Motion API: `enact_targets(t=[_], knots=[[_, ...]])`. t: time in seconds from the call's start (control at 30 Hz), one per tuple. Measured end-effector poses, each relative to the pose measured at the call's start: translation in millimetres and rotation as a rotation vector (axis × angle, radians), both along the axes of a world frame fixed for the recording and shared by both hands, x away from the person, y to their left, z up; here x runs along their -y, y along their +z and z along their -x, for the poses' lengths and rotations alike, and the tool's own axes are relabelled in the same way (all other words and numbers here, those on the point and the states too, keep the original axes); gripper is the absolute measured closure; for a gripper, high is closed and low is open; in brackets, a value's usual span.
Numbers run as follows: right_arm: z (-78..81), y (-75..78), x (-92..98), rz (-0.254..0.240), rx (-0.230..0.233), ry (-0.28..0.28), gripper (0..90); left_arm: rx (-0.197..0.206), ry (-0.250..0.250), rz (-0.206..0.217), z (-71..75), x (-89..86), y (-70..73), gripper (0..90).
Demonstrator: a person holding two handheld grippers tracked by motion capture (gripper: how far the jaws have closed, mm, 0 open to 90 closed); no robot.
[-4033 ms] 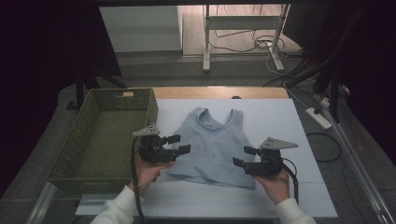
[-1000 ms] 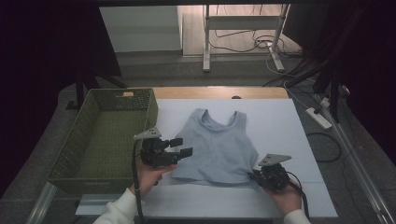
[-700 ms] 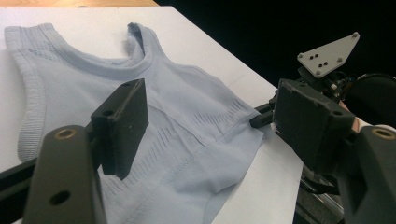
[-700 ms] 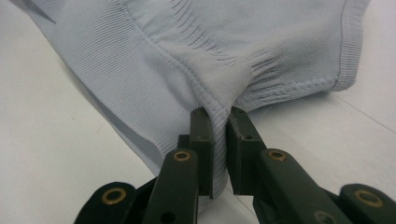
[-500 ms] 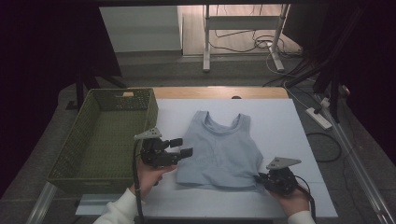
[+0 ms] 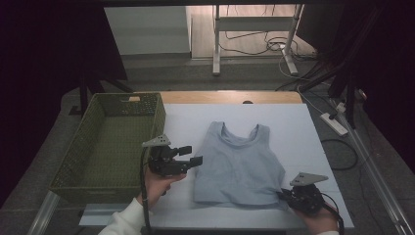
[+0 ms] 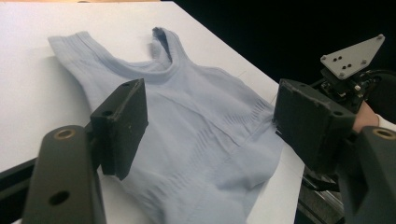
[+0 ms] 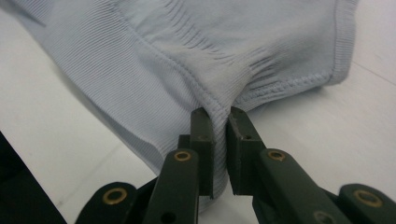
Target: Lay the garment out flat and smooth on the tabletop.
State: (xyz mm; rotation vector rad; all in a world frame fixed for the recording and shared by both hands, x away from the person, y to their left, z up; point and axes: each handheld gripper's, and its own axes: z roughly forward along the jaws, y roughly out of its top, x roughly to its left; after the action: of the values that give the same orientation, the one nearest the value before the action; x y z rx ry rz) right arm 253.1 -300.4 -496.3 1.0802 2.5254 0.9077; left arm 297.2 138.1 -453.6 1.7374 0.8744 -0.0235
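Note:
A light blue sleeveless top (image 6: 240, 164) lies flat on the white table (image 6: 293, 127), neck toward the far side. My right gripper (image 6: 284, 195) is at the top's near right hem corner, its jaws shut on a pinch of the fabric (image 8: 219, 100) that bunches between the pads. Just left of the top, my left gripper (image 6: 192, 155) hovers a little above the table, jaws open and empty, pointing toward the garment (image 7: 196, 126). In the left gripper view the right gripper (image 7: 352, 70) appears at the far right.
A green woven basket (image 6: 110, 142) stands at the table's left side, empty. The table's near edge runs close under both hands. A power strip (image 6: 333, 122) and cables lie on the floor to the right, and a desk frame (image 6: 254, 29) stands beyond.
My right gripper has pulled the hem corner toward the near right, stretching the lower right of the top outward. The left gripper has stayed where it was.

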Motion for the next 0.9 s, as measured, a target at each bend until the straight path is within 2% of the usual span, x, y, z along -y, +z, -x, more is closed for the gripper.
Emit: enact_targets(t=[0.3, 0.6, 0.67, 0.73, 0.87, 0.9], knots=[[11.2, 2.0, 16.7, 0.001, -0.002, -0.037, 82.1, -0.007, 0.000, -0.006, 0.0, 2.2, -2.3, 27.1], [11.8, 2.0, 17.6, -0.003, 0.002, -0.039, 80.6, -0.006, 0.001, -0.010, -0.3, 2.4, -3.1, 27.2], [12.0, 2.8, 17.8, -0.002, 0.011, -0.037, 75.1, -0.006, 0.001, -0.010, -0.1, 2.5, -3.1, 27.2], [12.3, 6.4, 18.5, 0.005, 0.039, -0.042, 63.9, -0.005, 0.000, -0.011, 0.0, 2.7, -3.0, 27.2], [12.3, 20.4, 16.9, -0.050, 0.117, -0.093, 49.7, -0.006, 0.001, -0.012, -0.3, 3.2, -3.3, 27.2], [11.7, 22.7, 14.9, -0.062, 0.125, -0.099, 48.5, -0.006, 0.001, -0.014, -0.5, 3.4, -3.6, 27.2]])
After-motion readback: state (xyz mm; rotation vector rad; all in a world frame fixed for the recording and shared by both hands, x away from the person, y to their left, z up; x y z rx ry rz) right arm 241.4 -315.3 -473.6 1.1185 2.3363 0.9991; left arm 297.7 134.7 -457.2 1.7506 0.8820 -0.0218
